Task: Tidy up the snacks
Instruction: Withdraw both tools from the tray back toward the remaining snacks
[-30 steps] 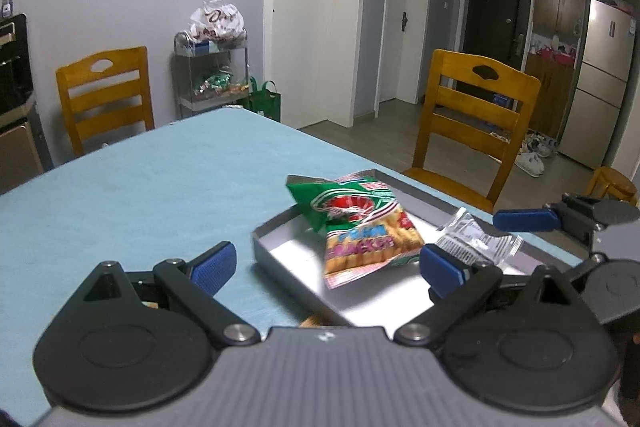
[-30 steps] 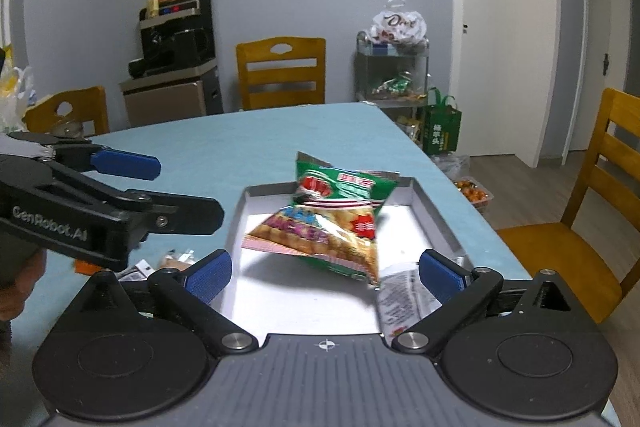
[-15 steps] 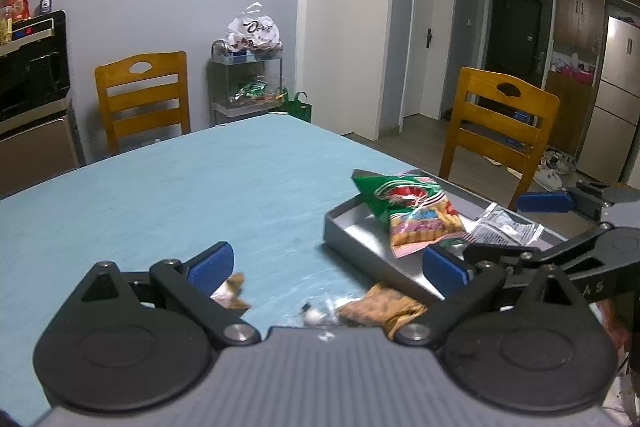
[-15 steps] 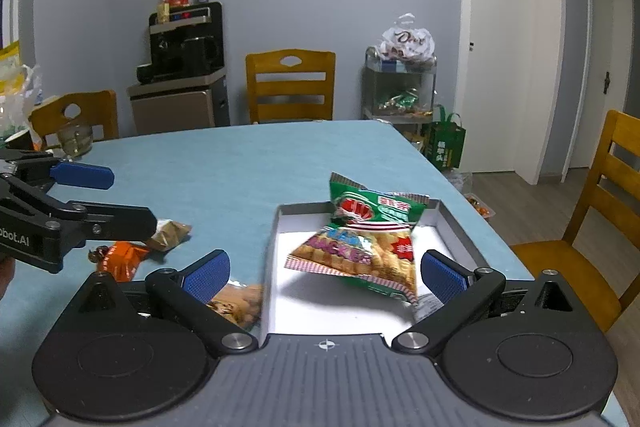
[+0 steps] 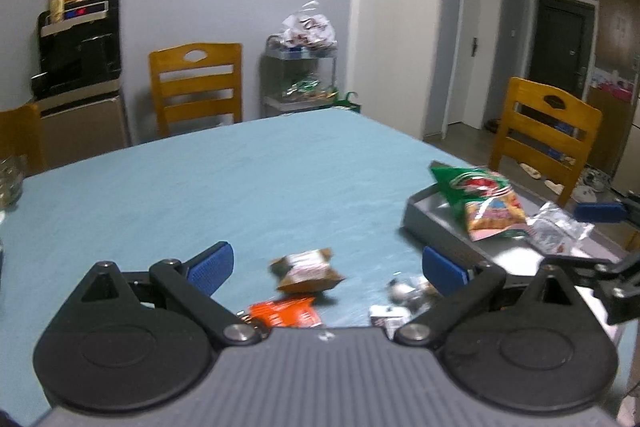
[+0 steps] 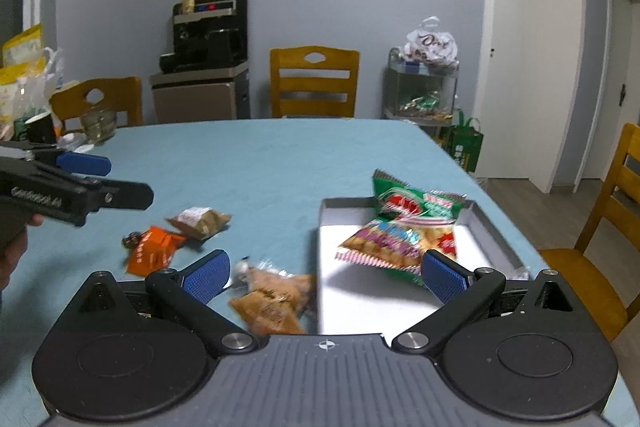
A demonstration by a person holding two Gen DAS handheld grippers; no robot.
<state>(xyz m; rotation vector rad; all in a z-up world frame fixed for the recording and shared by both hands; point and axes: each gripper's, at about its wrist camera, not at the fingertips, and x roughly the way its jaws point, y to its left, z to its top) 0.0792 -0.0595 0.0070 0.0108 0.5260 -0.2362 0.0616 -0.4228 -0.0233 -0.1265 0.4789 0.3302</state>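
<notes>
A grey tray (image 6: 496, 231) (image 5: 428, 215) sits on the blue table and holds a green snack bag (image 6: 416, 203) (image 5: 468, 183), an orange cracker bag (image 6: 396, 243) (image 5: 494, 215) and a clear wrapper (image 5: 558, 227). Loose on the table lie a brown packet (image 5: 306, 269) (image 6: 200, 221), an orange packet (image 5: 286, 313) (image 6: 154, 249) and tan packets (image 6: 274, 301). My left gripper (image 5: 326, 265) is open and empty above the loose packets. My right gripper (image 6: 324, 271) is open and empty, over the tray's left edge and the tan packets.
Wooden chairs (image 6: 314, 81) (image 5: 546, 135) stand around the table. A black mug (image 6: 40, 127) and a glass jar (image 6: 98, 123) sit at the far left edge. A wire shelf (image 6: 424, 87) and a coffee machine (image 6: 210, 31) stand by the wall.
Both grippers have pulled back and swung left, away from the tray. The loose packets on the table have come into view. Both stay open and empty.
</notes>
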